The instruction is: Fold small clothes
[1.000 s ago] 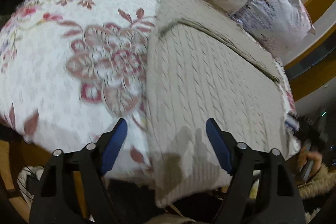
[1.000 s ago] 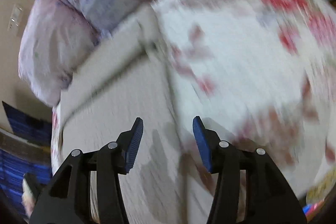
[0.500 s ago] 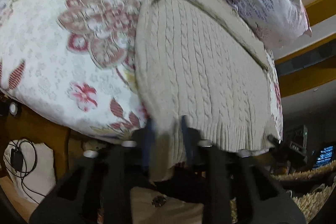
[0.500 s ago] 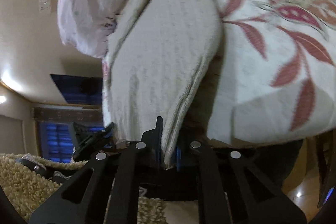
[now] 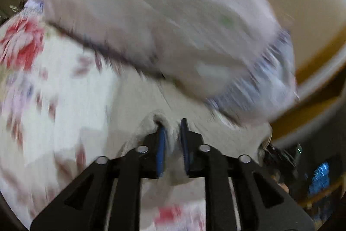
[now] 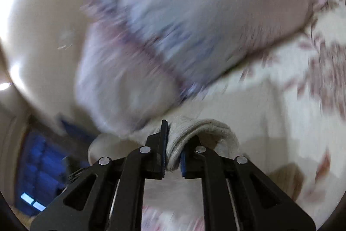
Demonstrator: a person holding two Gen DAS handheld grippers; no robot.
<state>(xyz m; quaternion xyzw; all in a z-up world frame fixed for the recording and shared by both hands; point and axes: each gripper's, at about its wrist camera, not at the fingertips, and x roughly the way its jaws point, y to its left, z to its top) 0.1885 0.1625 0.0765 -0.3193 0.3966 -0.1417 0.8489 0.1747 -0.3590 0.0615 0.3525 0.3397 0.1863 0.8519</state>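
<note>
A cream cable-knit sweater lies on the floral bedspread. My left gripper is shut on the sweater's hem, with cream knit bunched between its blue pads. My right gripper is shut on the other hem corner of the sweater, the ribbed edge curling over its right finger. Both grippers hold the hem raised above the rest of the sweater, close to the pillows. Both views are motion-blurred.
Two pale pillows with purple-patterned trim lie at the head of the bed, just beyond the grippers; they also show in the right wrist view. A beige wall is behind. The bed's edge falls off to a dark room.
Both grippers went from open above the sweater to shut on its lower hem at the bed's edge, then carried the hem up and forward toward the pillows.
</note>
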